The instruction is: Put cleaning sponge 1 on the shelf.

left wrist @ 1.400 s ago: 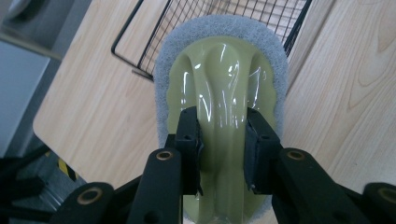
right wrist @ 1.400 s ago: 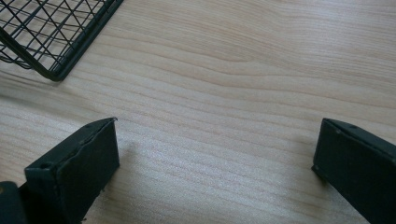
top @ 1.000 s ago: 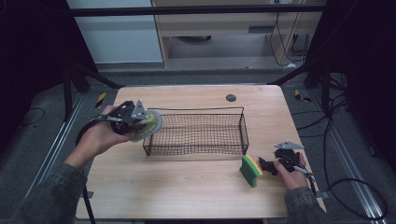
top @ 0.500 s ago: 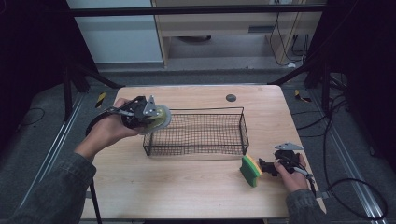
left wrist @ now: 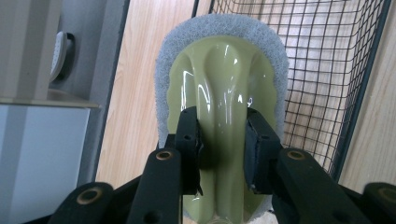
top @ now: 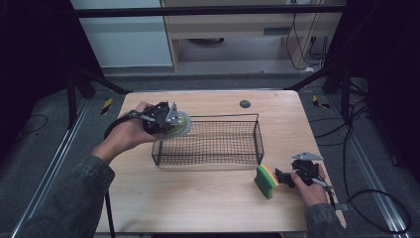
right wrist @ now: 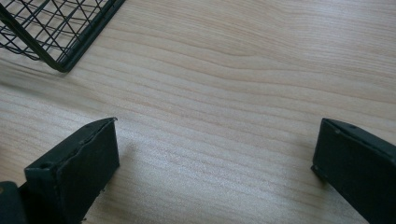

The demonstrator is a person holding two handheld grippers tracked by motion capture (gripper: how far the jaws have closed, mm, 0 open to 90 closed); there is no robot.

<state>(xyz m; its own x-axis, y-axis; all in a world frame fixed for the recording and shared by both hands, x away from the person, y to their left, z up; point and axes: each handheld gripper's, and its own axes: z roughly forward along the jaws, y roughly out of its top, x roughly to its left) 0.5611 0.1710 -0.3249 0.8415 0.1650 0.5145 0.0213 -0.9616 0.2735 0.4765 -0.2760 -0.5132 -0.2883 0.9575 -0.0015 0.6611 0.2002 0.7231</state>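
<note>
My left gripper (top: 170,120) is shut on a scrubber (top: 184,124) with a pale green plastic handle (left wrist: 224,70) and a white-grey pad. The left gripper (left wrist: 222,116) pinches the handle's ridge from both sides. It holds the scrubber in the air over the left end of the black wire basket (top: 208,144). At the table's front right, a green and yellow sponge (top: 266,181) stands on edge. Just right of it, my right gripper (top: 283,177) rests low on the table. The right gripper (right wrist: 218,126) is open, with bare wood between the jaws.
A corner of the basket (right wrist: 51,28) shows at the upper left of the right gripper view. A small dark disc (top: 244,103) lies near the table's far edge. The wooden table (top: 198,198) has bare room in front of the basket.
My left hand has carried the scrubber to the right, from beside the basket's left end to over its left rim. The right hand and the sponge have stayed put.
</note>
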